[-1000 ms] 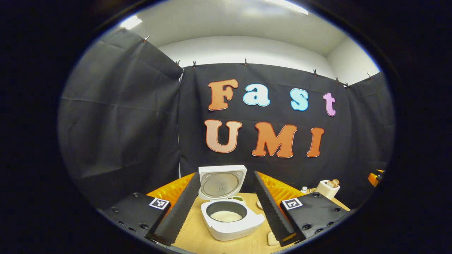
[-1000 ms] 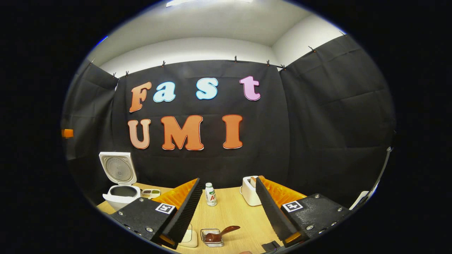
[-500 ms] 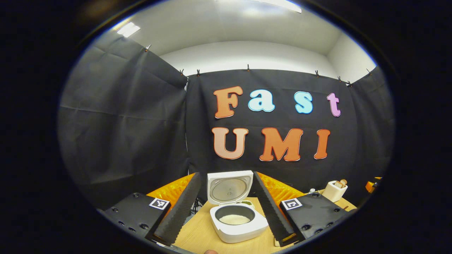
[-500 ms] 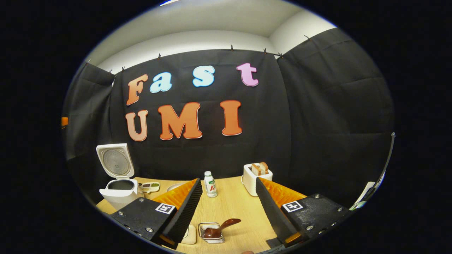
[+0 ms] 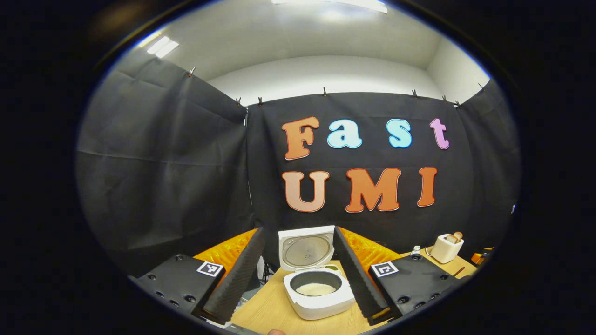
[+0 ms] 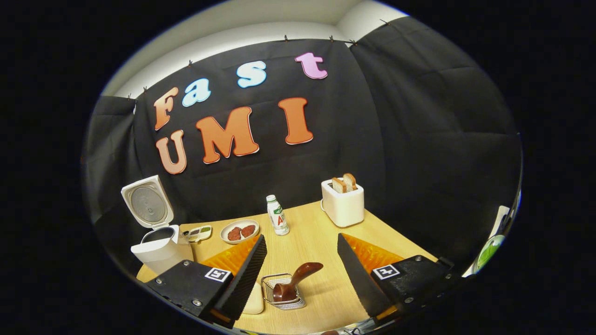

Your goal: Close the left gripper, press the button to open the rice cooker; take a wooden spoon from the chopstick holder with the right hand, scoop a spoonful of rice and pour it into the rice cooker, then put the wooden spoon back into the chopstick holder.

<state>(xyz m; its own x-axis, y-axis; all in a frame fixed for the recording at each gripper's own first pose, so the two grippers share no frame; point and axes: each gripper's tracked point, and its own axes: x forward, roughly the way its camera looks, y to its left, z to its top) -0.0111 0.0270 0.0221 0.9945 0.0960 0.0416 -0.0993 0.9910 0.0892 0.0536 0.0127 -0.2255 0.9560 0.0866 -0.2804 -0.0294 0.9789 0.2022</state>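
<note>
The wooden spoon (image 6: pixel 293 280) sits in the wire chopstick holder (image 6: pixel 284 292) on the table (image 6: pixel 321 232), bowl end down, its handle slanting up toward the right. The holder's base is partly hidden. The right gripper (image 6: pixel 300 274) hangs above it, fingers spread wide and empty. The left gripper (image 5: pixel 298 274) is likewise wide and empty, framing the rice cooker (image 5: pixel 319 291), lid upright, apparently rice inside.
</note>
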